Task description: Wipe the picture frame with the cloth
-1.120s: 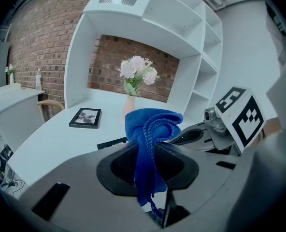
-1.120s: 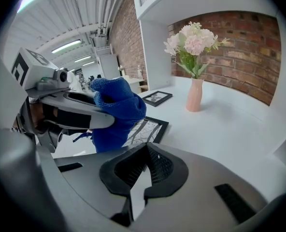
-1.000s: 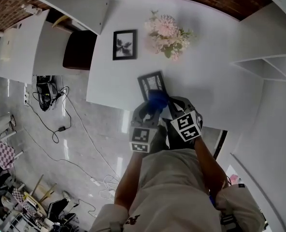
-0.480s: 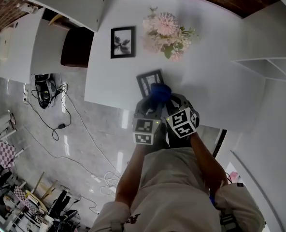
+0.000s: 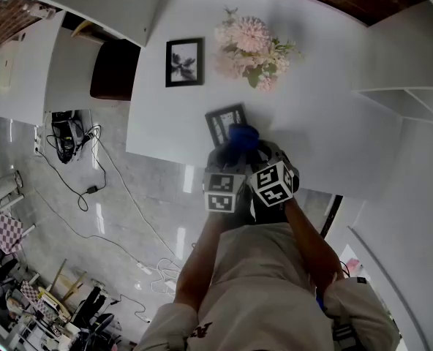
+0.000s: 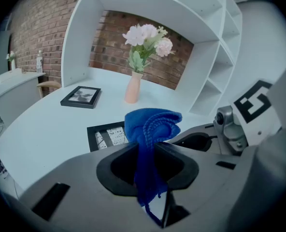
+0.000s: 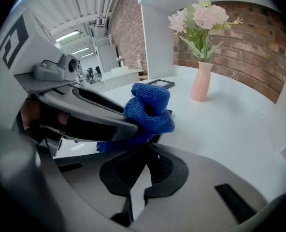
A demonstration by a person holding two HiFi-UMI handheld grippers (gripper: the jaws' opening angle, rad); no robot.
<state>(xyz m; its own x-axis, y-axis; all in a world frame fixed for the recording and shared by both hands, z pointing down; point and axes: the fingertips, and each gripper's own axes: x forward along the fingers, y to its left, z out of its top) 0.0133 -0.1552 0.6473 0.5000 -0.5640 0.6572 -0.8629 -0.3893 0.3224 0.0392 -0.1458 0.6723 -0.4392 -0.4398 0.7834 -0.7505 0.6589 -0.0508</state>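
Picture frame [image 6: 104, 136] behind cloth [image 6: 150, 124], vase [image 6: 132, 87] beyond

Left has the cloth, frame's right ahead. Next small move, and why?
Probably ease the left gripper down and slightly forward until the blue cloth presses on the near picture frame. Its jaws are shut on the cloth, the bunched end sticks out past them, and the frame lies flat on the white table just beyond. Whether they already touch is unclear.
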